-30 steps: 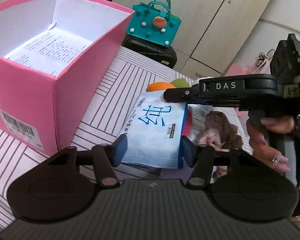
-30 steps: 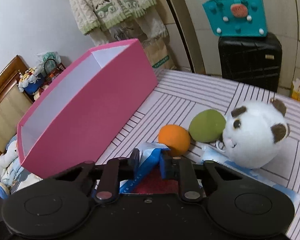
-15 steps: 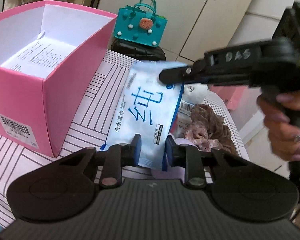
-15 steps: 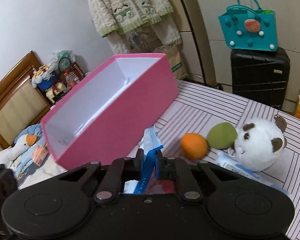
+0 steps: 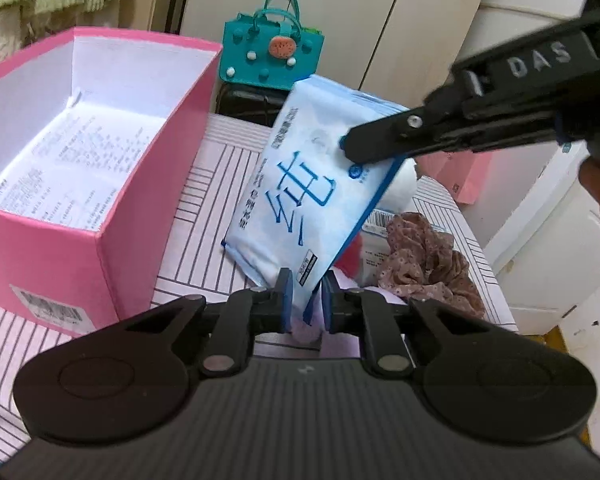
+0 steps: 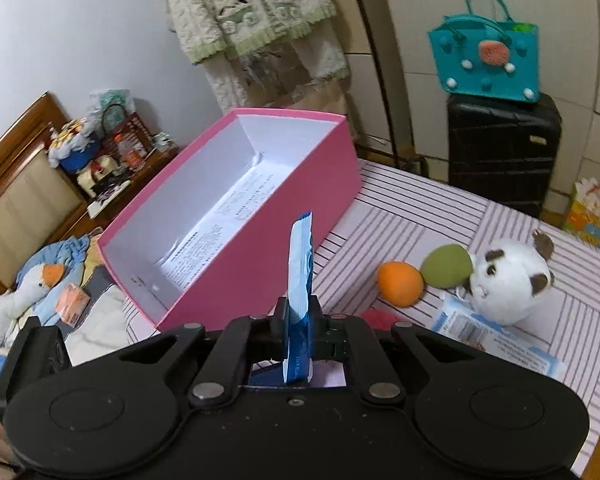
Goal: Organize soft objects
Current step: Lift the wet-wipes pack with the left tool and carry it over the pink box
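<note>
A blue and white wet-wipe pack (image 5: pixel 308 196) hangs in the air above the striped table, beside the open pink box (image 5: pixel 100 216). My left gripper (image 5: pixel 305 304) is shut on the pack's near bottom edge. My right gripper (image 6: pixel 298 320) is shut on its far side, where the pack shows edge-on (image 6: pixel 300 264); the right gripper's arm also shows in the left wrist view (image 5: pixel 460 128). The pink box (image 6: pixel 260 240) holds only a printed sheet (image 5: pixel 60 168).
On the table lie a brown floral scrunchie (image 5: pixel 424 264), an orange ball (image 6: pixel 400 282), a green ball (image 6: pixel 446 266), a white panda plush (image 6: pixel 508 280) and a second flat pack (image 6: pixel 496 340). A teal bag (image 6: pixel 486 64) sits on a black suitcase (image 6: pixel 500 152) behind.
The left gripper closed onto the wipe pack. Both grippers lifted the pack off the table and tilted it up beside the pink box.
</note>
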A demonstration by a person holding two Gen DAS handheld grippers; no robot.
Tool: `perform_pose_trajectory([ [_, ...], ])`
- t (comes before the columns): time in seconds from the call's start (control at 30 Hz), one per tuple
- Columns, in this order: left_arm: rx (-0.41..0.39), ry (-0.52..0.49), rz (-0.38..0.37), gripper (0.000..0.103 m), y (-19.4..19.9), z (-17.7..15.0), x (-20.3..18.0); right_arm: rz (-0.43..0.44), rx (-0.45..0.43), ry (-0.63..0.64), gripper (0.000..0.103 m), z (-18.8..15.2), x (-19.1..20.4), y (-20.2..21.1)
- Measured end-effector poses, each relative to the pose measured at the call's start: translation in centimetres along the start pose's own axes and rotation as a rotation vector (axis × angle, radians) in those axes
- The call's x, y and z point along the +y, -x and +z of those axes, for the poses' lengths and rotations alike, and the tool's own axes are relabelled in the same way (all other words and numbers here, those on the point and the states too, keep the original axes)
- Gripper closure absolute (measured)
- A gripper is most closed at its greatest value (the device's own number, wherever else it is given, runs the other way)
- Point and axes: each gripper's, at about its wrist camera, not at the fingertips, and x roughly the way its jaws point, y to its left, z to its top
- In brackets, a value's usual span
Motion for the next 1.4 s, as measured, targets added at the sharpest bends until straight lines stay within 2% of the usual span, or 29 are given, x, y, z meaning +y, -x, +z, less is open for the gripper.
perform_pose_trajectory([
  [0.13, 0.043, 0.014, -0.026, 0.08, -0.6, 0.5, 0.4, -0.026, -0.015, -0.056, 0.093, -0.8, -1.2, 0.4],
  [0.2, 0.056, 0.014, -0.04, 0.073, -0.8, 0.6, 0.6, -0.035, -0.026, -0.078, 0.093, -1.2, -1.7, 0.9],
  [0.27, 0.064, 0.011, -0.05, 0.062, -1.1, 0.7, 0.5, -0.043, -0.039, -0.099, 0.093, -1.7, -2.3, 1.5],
  [0.4, 0.096, 0.012, -0.11, 0.057, -2.0, 0.9, 0.4, -0.044, -0.04, -0.153, 0.093, -2.7, -4.0, 1.6],
  [0.47, 0.103, 0.025, -0.132, 0.048, -2.3, 1.1, 0.4, -0.03, -0.028, -0.195, 0.093, -3.2, -5.1, 1.1],
  [0.7, 0.16, 0.08, -0.11, 0.032, -3.8, 1.6, 0.8, -0.004, -0.019, -0.253, 0.092, -4.0, -7.6, -0.1],
  [0.93, 0.226, 0.146, -0.128, 0.029, -5.6, 1.8, 1.4, 0.004, -0.006, -0.261, 0.092, -4.8, -9.1, -0.8],
  [1.0, 0.215, 0.144, -0.121, 0.031, -5.7, 1.8, 1.2, 0.012, -0.001, -0.264, 0.092, -4.8, -9.6, -1.0],
  [1.07, 0.195, 0.131, -0.127, 0.043, -5.4, 1.6, 0.9, 0.018, 0.005, -0.255, 0.092, -4.7, -9.6, -1.1],
  [1.13, 0.177, 0.099, -0.11, 0.046, -5.1, 1.6, 0.2, 0.023, 0.005, -0.237, 0.091, -4.6, -9.5, -1.0],
  [1.4, 0.14, 0.03, -0.107, 0.047, -2.6, 2.6, -0.1, 0.002, -0.011, -0.161, 0.091, -3.7, -7.1, 0.5],
])
